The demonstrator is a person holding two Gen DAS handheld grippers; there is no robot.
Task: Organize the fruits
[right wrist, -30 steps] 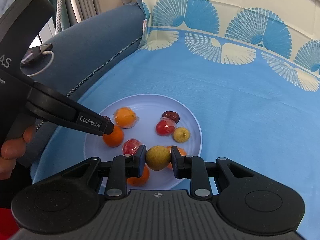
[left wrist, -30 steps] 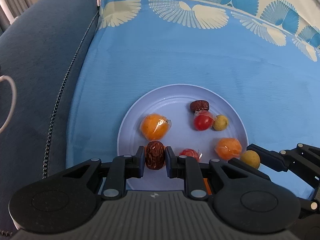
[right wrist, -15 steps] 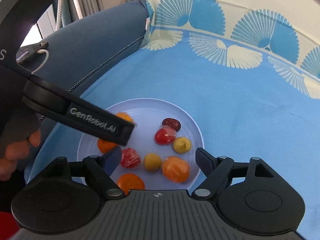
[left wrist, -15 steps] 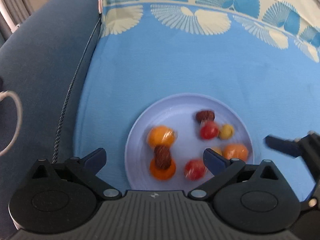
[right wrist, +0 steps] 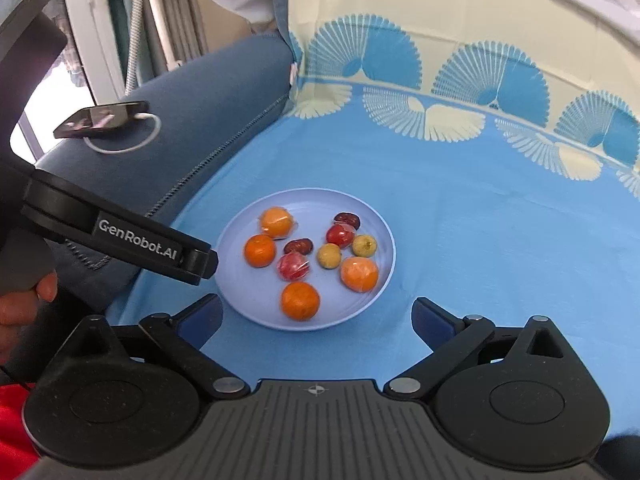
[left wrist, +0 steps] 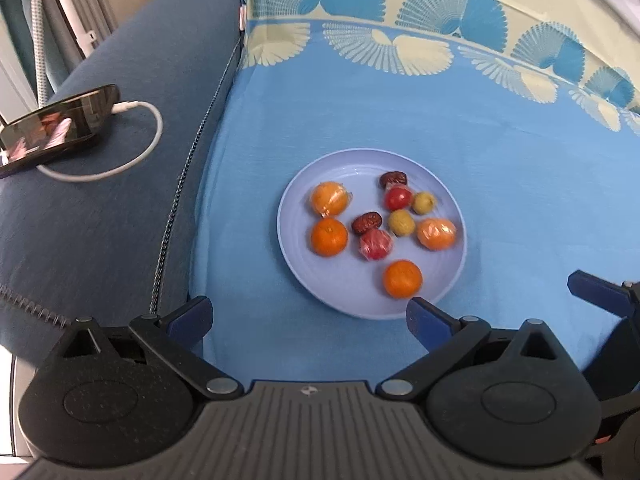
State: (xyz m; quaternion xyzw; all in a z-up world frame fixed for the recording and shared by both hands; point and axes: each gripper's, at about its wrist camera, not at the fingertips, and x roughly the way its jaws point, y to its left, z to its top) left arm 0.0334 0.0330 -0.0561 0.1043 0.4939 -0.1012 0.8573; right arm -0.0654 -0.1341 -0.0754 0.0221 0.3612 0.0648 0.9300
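Note:
A pale lilac plate (left wrist: 360, 294) lies on the blue cloth and holds several small fruits. Among them are oranges (left wrist: 329, 237), two brown dates (left wrist: 366, 223), red fruits in plastic wrap (left wrist: 376, 244) and yellow-green fruits (left wrist: 401, 222). My left gripper (left wrist: 306, 314) hangs open and empty above the plate's near left edge. The jaws of my right gripper (right wrist: 316, 312) are opening, with nothing between them, over the near rim of the plate (right wrist: 312, 206). In the right wrist view, the date (right wrist: 298, 246) and a yellow-green fruit (right wrist: 329, 256) rest near the plate's middle.
A dark blue sofa cushion (left wrist: 100, 220) borders the cloth on the left. A phone (left wrist: 56, 120) with a white cable (left wrist: 148, 136) lies on it. A person's hand (right wrist: 24, 304) grips the left tool. The cloth's fan-patterned border (left wrist: 400, 52) runs along the far side.
Both grippers opened. The left let go of a date and the right let go of a yellow-green fruit, and both fruits now lie on the plate. Both grippers drew back and rose.

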